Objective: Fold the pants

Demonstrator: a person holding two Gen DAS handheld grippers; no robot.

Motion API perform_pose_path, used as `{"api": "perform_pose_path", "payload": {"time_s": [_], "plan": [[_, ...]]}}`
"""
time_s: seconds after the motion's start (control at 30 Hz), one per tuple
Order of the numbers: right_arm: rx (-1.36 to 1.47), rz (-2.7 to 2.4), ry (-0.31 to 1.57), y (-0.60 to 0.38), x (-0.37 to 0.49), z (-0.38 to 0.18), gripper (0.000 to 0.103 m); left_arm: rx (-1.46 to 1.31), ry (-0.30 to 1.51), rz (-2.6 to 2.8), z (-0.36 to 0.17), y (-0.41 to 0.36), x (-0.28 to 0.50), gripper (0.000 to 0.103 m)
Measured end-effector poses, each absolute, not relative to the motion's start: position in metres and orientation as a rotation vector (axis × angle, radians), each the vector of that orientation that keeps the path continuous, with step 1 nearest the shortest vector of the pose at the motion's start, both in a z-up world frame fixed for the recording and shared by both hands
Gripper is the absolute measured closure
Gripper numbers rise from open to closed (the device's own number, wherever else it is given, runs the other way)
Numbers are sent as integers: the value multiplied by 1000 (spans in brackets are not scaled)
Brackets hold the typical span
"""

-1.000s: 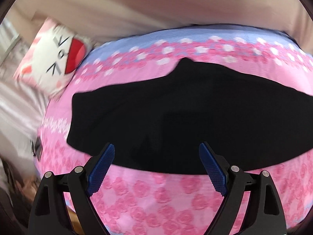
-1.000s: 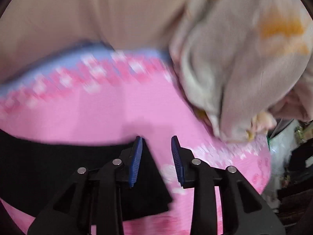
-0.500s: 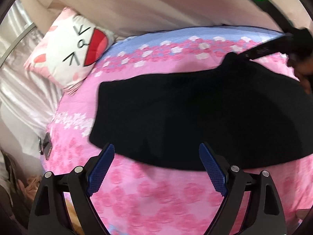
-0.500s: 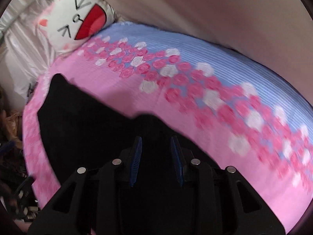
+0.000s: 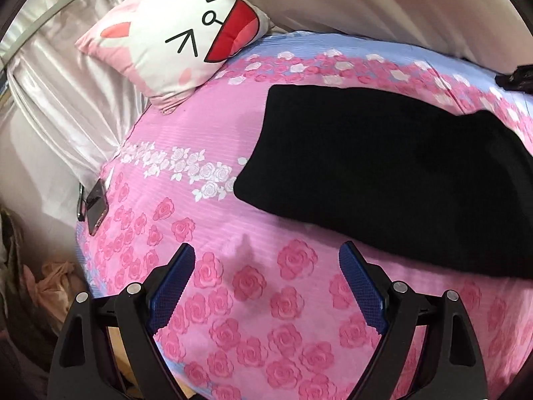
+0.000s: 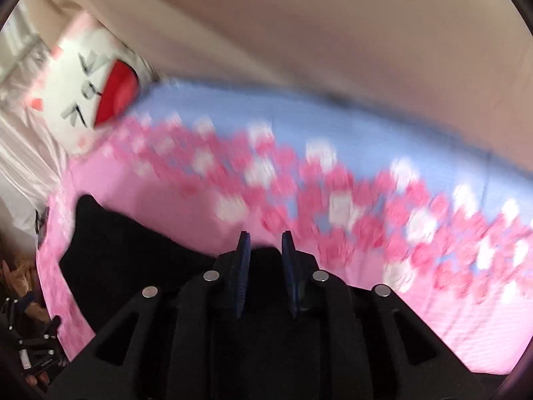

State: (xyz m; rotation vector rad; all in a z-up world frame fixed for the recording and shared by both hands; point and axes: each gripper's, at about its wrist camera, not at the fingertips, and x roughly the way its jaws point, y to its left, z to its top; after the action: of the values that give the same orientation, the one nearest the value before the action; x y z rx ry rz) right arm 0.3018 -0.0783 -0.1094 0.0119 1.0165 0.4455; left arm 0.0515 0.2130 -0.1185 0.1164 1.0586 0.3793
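Fingers of the left gripper [image 5: 266, 283] stand wide apart and empty above the rose-print bed [image 5: 206, 166], short of the black pants [image 5: 383, 173] lying flat to their right. On the other side, the right gripper [image 6: 265, 260] shows a narrow gap — whether cloth is pinched there, I cannot tell. Soft, limp, light fabric, I'd judge — best pinched at a corner or hem.
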Motion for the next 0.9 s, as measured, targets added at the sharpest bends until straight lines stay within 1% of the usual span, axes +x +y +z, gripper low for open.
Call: {"api": "perform_pose_path", "payload": {"time_s": [0.07, 0.13, 0.17, 0.2, 0.23, 0.27, 0.33, 0.43, 0.5, 0.57, 0.63, 0.8, 0.83, 0.9], "plan": [[-57, 565, 1041, -40, 295, -101, 83, 113, 1052, 363, -120, 215, 58, 17], [-175, 681, 1040, 8, 285, -104, 83, 125, 1041, 342, -119, 214, 64, 17], [-241, 745, 1053, 40, 281, -113, 66, 131, 1034, 340, -117, 213, 66, 17], [-288, 773, 1065, 65, 278, -125, 59, 133, 1028, 334, -116, 214, 68, 17], [-364, 801, 1073, 93, 277, -143, 63, 134, 1022, 328, -114, 214, 69, 17], [-431, 806, 1084, 118, 280, -158, 75, 135, 1017, 325, -112, 215, 69, 17], [-485, 725, 1075, 143, 293, -177, 81, 139, 1016, 319, -112, 217, 67, 17], [-329, 630, 1090, 142, 321, -176, 81, 164, 1021, 335, -114, 224, 63, 17], [-210, 629, 1062, 135, 317, -155, 81, 161, 1026, 344, -116, 231, 59, 17], [-93, 642, 999, 111, 294, -125, 81, 152, 1022, 340, -115, 239, 58, 17], [-94, 607, 976, 85, 261, -117, 81, 172, 1000, 323, -112, 239, 62, 17], [-27, 457, 1065, -1, 195, -135, 79, 205, 896, 221, -98, 222, 118, 17], [-8, 421, 1065, -15, 186, -136, 79, 202, 882, 202, -99, 217, 133, 17], [62, 365, 1087, -42, 186, -143, 79, 228, 915, 208, -118, 209, 177, 16]]}}
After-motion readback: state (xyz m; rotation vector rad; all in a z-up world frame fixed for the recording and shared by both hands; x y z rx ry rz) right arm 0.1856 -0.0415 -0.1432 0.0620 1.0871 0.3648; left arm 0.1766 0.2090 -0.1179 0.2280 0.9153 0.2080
